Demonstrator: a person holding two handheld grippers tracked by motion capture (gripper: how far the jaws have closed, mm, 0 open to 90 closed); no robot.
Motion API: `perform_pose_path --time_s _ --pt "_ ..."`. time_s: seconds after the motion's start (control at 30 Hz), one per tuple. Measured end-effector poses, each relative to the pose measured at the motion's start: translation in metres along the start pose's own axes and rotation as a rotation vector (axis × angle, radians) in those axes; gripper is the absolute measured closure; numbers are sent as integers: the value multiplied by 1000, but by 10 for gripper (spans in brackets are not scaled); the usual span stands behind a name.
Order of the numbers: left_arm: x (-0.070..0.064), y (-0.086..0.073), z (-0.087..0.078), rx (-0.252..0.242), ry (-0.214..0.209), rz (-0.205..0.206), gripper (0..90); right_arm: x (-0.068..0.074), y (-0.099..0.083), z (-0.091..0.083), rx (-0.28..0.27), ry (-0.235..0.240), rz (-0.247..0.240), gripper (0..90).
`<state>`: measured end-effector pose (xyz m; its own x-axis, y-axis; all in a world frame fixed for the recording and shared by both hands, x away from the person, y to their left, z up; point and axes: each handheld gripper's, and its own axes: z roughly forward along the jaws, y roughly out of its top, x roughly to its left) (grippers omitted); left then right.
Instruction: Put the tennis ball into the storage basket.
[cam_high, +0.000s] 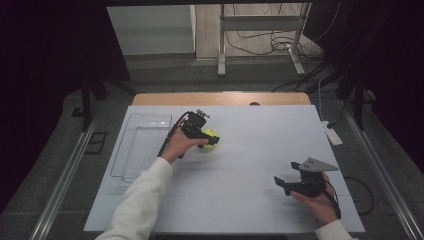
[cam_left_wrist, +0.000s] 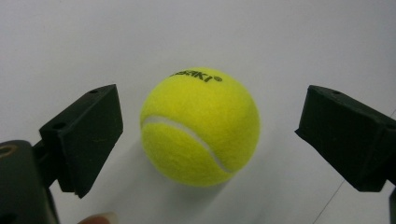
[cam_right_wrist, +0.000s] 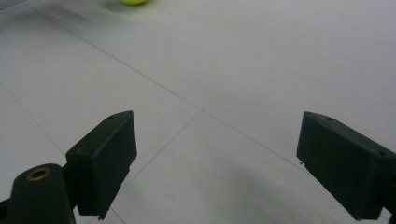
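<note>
Left hand-held gripper (cam_left_wrist: 208, 140) spread wide around fuzzy yellow tennis ball (cam_left_wrist: 200, 127), white seam, black lettering perhaps "SAKI"

— What are you working with?

— You have a bright yellow-green tennis ball (cam_left_wrist: 200, 126), fuzzy, with a curved white seam across its front and black printed lettering near its top.

— Where does it lie?

— It rests on the white table (cam_high: 260, 150), left of the middle, just right of a clear plastic tray (cam_high: 142, 142).
</note>
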<state>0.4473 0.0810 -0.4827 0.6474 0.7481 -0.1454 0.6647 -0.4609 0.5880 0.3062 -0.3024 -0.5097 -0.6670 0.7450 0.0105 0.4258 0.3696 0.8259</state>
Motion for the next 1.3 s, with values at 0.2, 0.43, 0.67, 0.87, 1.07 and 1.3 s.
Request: perform_pose_path --time_s 0.2,0.43,0.67,0.87,1.07,1.3 --pt "0 1 4 13 4 -2 76 0 0 0 -1 2 1 127" --pt "0 2 9 24 11 -7 79 0 0 0 1 -1 -1 127" --pt "0 1 13 43 25 -6 93 0 0 0 1 2 1 127" --pt "0 0 18 69 24 -3 131 -1 0 0 2 1 2 127" --pt "-4 0 18 80 59 41 256 -1 0 0 4 -4 0 127" --pt "-6 0 16 74 54 58 263 -1 0 0 2 -4 2 127"
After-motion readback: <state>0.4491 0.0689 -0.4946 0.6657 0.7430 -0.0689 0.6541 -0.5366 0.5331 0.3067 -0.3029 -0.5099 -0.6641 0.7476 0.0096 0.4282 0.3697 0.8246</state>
